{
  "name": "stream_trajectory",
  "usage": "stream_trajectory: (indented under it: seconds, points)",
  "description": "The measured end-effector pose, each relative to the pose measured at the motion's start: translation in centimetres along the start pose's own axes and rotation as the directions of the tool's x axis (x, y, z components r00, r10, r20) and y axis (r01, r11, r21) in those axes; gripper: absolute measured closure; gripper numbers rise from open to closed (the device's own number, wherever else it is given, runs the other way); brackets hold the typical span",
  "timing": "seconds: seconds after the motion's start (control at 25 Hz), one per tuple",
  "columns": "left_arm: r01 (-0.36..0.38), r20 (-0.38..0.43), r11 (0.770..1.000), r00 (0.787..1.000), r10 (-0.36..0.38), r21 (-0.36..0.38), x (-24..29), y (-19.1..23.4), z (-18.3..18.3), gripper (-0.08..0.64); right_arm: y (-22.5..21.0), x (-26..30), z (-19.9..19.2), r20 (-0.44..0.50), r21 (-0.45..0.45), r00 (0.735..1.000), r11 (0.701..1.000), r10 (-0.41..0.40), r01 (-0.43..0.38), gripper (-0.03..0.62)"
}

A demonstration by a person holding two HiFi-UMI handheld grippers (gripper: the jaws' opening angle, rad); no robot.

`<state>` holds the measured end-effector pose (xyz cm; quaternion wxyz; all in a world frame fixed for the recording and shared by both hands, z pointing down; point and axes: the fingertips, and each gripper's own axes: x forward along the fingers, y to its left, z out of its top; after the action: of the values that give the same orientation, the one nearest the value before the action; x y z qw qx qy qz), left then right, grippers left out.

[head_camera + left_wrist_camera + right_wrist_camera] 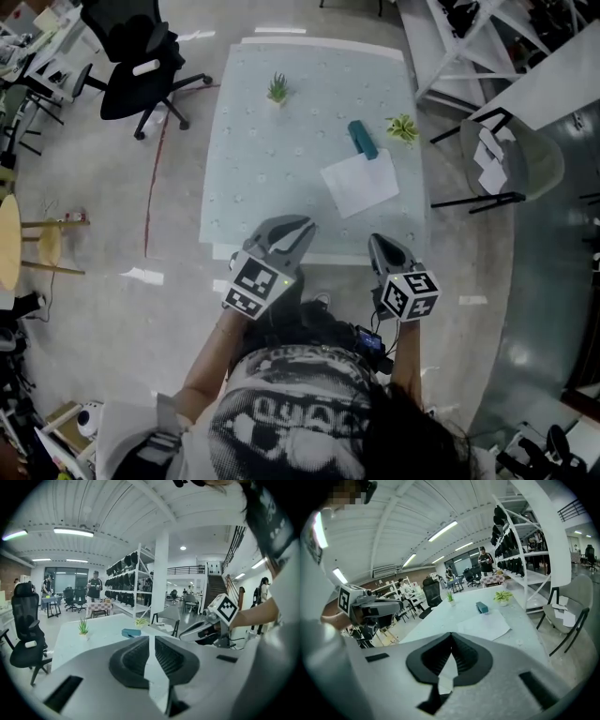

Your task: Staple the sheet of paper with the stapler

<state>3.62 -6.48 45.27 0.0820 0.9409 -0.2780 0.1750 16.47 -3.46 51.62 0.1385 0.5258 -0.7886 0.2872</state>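
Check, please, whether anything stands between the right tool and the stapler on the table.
Nothing visible does. Between the right tool and the stapler lie only bare table and the flat sheet of paper, with the stapler at its far edge.

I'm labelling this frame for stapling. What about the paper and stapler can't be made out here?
- Head view: whether the stapler touches the paper or lies just beside it; too small.
- All views: whether it is one sheet or several; too small.
- All views: whether the stapler holds staples; its inside never shows.
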Motion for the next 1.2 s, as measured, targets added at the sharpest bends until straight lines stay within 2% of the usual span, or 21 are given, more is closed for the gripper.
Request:
stream_trajectory:
  seconds: [0.24, 0.44, 0.88, 1.2]
  points:
    - [-0.039, 0.002, 0.999, 0.999, 0.039, 0.005, -2.2, -5.8, -0.5, 0.526, 2.2, -4.1, -1.2, 0.055, -0.019, 0.996, 0.998, 0.068, -0.067, 0.597]
    - [-0.081, 0.017, 0.997, 0.997, 0.081, -0.015, -4.3, -9.3, -1.5, 0.526, 4.2, -6.9, -1.9, 0.099, -0.098, 0.987, 0.988, 0.128, -0.118, 0.600]
    - [-0.127, 0.038, 0.992, 0.991, 0.126, 0.000, -7.0, -12.9, -2.0, 0.526, 8.2, -11.1, -1.9, 0.196, -0.262, 0.957, 0.952, 0.214, -0.159, 0.600]
    - [-0.122, 0.043, 0.992, 0.992, 0.121, 0.024, -8.2, -14.7, -2.0, 0.526, 10.0, -12.2, -1.8, 0.212, -0.309, 0.945, 0.934, 0.249, -0.177, 0.600]
